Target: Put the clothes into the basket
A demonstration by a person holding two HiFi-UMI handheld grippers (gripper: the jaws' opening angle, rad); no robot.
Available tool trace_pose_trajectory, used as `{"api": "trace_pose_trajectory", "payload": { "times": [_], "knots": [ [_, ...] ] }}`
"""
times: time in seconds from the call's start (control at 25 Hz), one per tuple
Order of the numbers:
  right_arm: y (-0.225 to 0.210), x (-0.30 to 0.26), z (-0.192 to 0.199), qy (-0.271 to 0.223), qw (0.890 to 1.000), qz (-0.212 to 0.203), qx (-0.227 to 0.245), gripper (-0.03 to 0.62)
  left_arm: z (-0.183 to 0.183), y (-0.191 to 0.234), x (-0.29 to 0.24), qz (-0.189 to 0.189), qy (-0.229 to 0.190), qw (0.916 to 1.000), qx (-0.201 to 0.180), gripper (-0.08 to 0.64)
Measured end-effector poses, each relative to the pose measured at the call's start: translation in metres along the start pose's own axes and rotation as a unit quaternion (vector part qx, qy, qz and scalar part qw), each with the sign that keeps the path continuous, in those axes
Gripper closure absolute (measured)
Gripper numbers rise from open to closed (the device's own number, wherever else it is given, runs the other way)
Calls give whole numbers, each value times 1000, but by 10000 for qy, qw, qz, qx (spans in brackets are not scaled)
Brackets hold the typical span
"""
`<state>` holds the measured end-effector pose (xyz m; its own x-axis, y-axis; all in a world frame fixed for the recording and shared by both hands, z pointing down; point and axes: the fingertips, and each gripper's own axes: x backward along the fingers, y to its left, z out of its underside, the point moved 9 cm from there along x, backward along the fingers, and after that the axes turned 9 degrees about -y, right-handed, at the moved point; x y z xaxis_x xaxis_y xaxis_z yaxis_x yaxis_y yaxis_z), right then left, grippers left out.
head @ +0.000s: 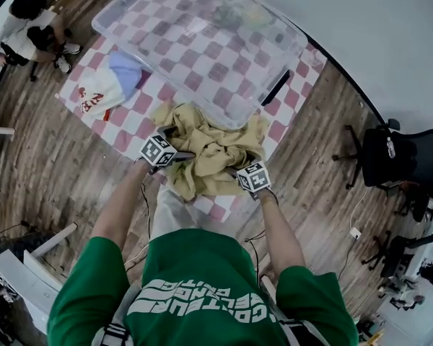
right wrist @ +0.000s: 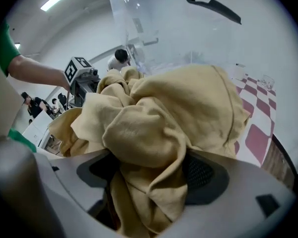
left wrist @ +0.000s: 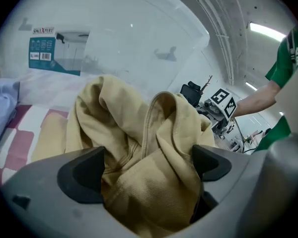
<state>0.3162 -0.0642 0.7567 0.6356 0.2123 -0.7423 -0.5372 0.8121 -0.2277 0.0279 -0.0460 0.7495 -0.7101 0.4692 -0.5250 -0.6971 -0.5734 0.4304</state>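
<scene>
A crumpled tan garment (head: 213, 150) lies on a pink-and-white checked mat (head: 141, 107), just in front of a clear plastic bin (head: 166, 78). My left gripper (head: 182, 154) is at the garment's left side and my right gripper (head: 236, 169) at its right side. In the left gripper view the left gripper (left wrist: 146, 170) stands wide open, with folds of the tan garment (left wrist: 139, 128) bunched between its jaws. The right gripper (right wrist: 149, 170) is also wide open, with a lump of the garment (right wrist: 179, 108) between its jaws. A white and light-blue garment (head: 108, 85) lies further left on the mat.
The bin has a black handle (head: 276, 86) on its right end. A person (head: 22, 20) sits on the wooden floor at the upper left. Black office chairs (head: 397, 157) stand at the right. A white frame (head: 29, 265) is at the lower left.
</scene>
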Motion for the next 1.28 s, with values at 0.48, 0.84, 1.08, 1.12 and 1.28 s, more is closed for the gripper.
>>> {"api": "trace_pose_trajectory", "payload": {
  "times": [0.48, 0.84, 1.08, 1.12, 1.28],
  "knots": [
    [1, -21, 0, 80, 9999, -17, -120, 210, 3, 5, -17, 359, 152, 9991, 170, 35],
    [14, -28, -7, 73, 9999, -70, -49, 322, 4, -16, -33, 662, 3, 9974, 280, 37],
    [29, -36, -10, -97, 9998, -95, -126, 399, 9, -38, -40, 938, -293, 9937, 531, 37],
    [33, -37, -12, -146, 9998, -98, -135, 407, 10, -42, -41, 986, -343, 9930, 560, 37],
    [45, -40, -19, -251, 9995, -124, -120, 430, 10, -56, -41, 1058, -534, 9912, 594, 37]
  ]
}}
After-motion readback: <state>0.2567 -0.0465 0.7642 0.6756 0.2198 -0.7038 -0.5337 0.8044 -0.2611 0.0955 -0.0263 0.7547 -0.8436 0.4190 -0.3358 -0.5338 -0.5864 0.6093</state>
